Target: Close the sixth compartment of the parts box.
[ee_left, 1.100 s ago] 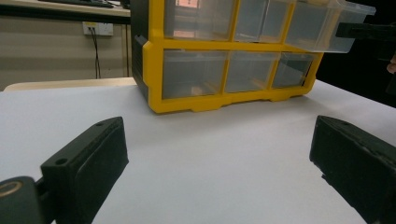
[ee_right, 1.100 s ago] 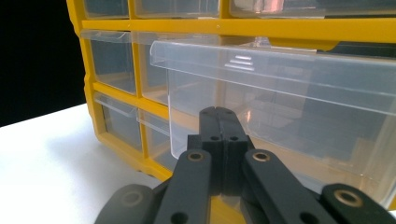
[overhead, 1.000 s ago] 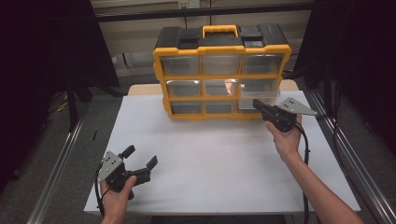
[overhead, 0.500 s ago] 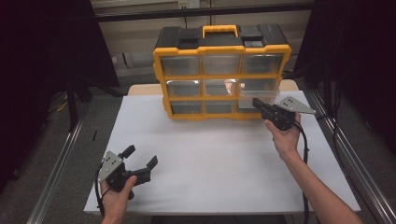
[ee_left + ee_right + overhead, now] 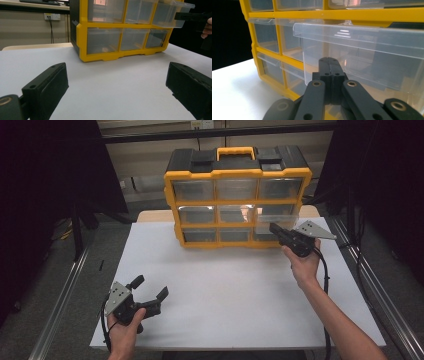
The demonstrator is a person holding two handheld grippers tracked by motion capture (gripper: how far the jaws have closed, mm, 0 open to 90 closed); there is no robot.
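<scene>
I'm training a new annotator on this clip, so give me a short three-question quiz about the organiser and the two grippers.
1. True or false: the left gripper has its jaws closed on a drawer.
2. Which drawer of the yellow organiser sticks out from the frame? A) top left B) middle row, right C) bottom left
3. Fill in: the right gripper has its jaws pressed together at the front of the ____ drawer.

Key:
1. False: its jaws are spread apart over the white table, well short of the organiser.
2. B
3. pulled-out clear
</scene>
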